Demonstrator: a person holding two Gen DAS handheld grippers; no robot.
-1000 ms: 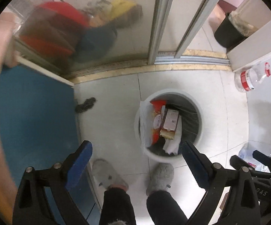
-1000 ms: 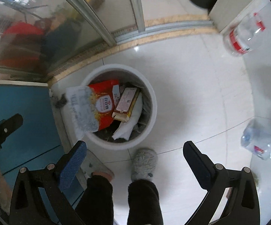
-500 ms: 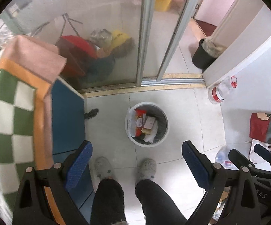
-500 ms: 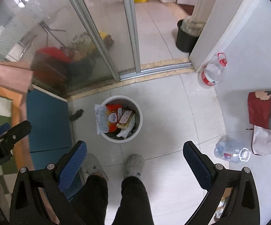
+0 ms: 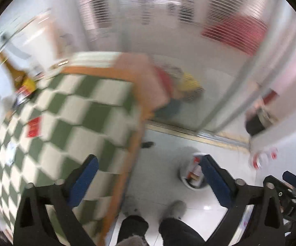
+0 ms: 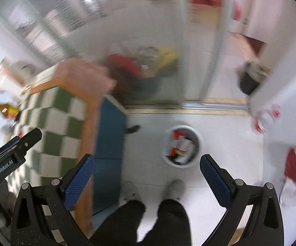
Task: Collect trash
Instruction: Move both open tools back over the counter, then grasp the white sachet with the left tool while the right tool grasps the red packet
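A white round trash bin [image 6: 181, 146] holding red and white wrappers stands on the floor far below; it also shows in the left wrist view [image 5: 192, 175]. My left gripper [image 5: 148, 182] is open and empty, high above the edge of a table with a green-and-white checked cloth [image 5: 66, 119]. My right gripper [image 6: 146, 177] is open and empty above the floor. On the cloth lie a small red packet [image 5: 33, 126] and blurred items at the far left, among them a brown bottle [image 5: 14, 71]. Both views are motion-blurred.
The person's legs and grey slippers [image 6: 175, 186] stand just in front of the bin. A clear plastic bottle with red label [image 6: 265, 117] and a black bin [image 6: 250, 80] stand by the right wall. Sliding glass doors [image 6: 148, 51] run behind. A blue panel [image 6: 109, 135] hangs below the table.
Both grippers have risen far above the bin and swung left. The bin shrank in view and the checked tabletop with its items came into the left wrist view.
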